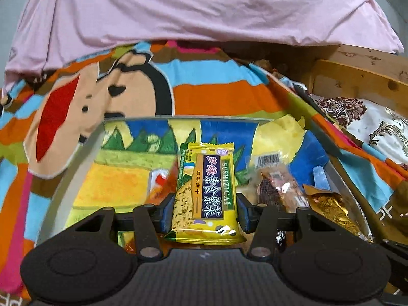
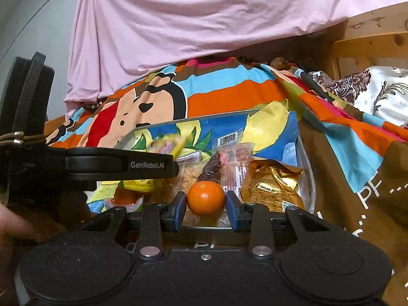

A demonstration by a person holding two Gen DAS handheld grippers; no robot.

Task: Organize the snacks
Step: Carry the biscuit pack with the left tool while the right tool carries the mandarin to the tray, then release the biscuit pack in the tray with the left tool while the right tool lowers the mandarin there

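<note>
My left tongs [image 1: 205, 207] are clamped on a yellow foil biscuit packet with a dark blue label [image 1: 205, 191]: both blue pads press its long edges, and it stands in the lower middle of the left wrist view, above the grey-rimmed tray with a bright printed lining [image 1: 76, 158]. To the right of the packet lie a clear wrapped snack with a barcode sticker [image 1: 274, 178] and a crinkled gold foil pouch [image 1: 331, 209], both inside the tray near its right wall.

My right tongs [image 2: 206, 210] grip a small round orange fruit [image 2: 206, 198], one blue pad on each side of it, in the lower centre of the right wrist view. Just behind it I see the same clear wrapped snack [image 2: 229, 168] and, to the right, the gold foil pouch [image 2: 272, 186]. The black body of my left tongs reaches in from the left edge of that view, marked GenRobot.AI.

A striped cartoon-print cloth [image 2: 224, 89] spreads behind the tray, and a pink sheet [image 2: 204, 20] fills the top of both views
</note>
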